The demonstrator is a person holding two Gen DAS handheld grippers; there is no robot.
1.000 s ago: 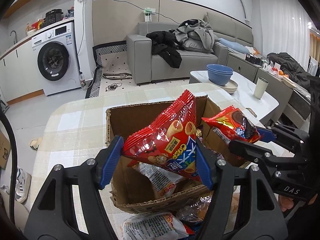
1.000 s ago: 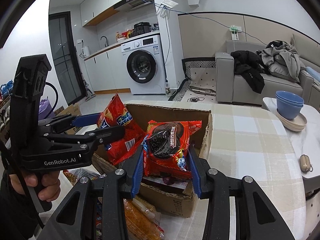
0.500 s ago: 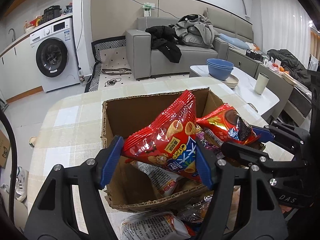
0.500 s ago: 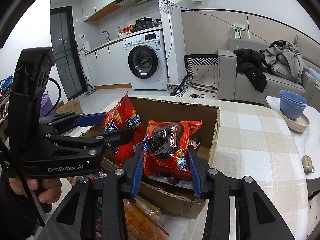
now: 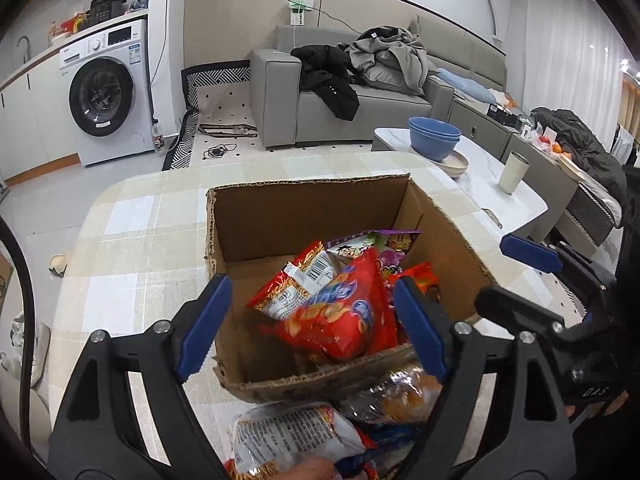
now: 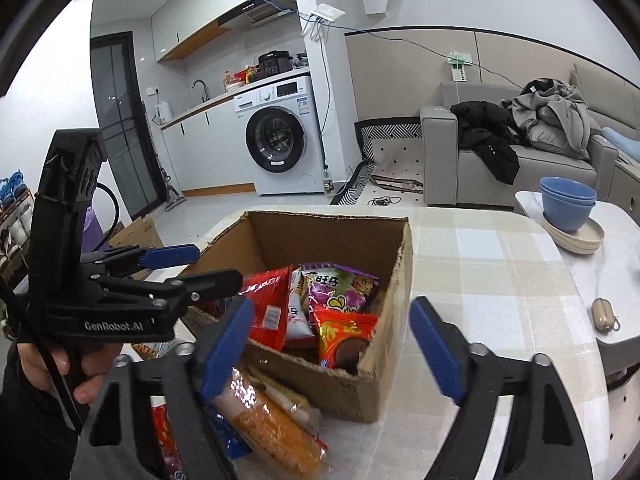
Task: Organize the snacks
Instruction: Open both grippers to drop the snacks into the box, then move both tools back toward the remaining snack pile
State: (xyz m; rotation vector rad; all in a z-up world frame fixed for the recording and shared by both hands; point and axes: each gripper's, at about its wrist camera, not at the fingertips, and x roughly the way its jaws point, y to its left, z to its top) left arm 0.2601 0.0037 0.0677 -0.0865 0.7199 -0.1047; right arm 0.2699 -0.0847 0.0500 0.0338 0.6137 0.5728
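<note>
An open cardboard box (image 5: 312,216) (image 6: 384,344) stands on the checked table and holds several snack bags. The red cracker bag (image 5: 336,320) lies on top of them; the red cookie bag (image 6: 344,336) lies by the box's near right wall. My left gripper (image 5: 310,326) is open and empty above the box's near edge, and shows at the left of the right wrist view (image 6: 188,266). My right gripper (image 6: 332,348) is open and empty above the near wall, and shows at the right of the left wrist view (image 5: 512,272).
Loose snack bags lie on the table in front of the box: a white and red bag (image 5: 292,436) and an orange bag (image 6: 272,420). A side table holds blue bowls (image 6: 568,204), a cup (image 5: 513,172) and a small tan case (image 6: 604,314).
Both grippers have opened. The red cracker bag and the red cookie bag have dropped from the fingers into the box. Both grippers have pulled back toward the box's near edge.
</note>
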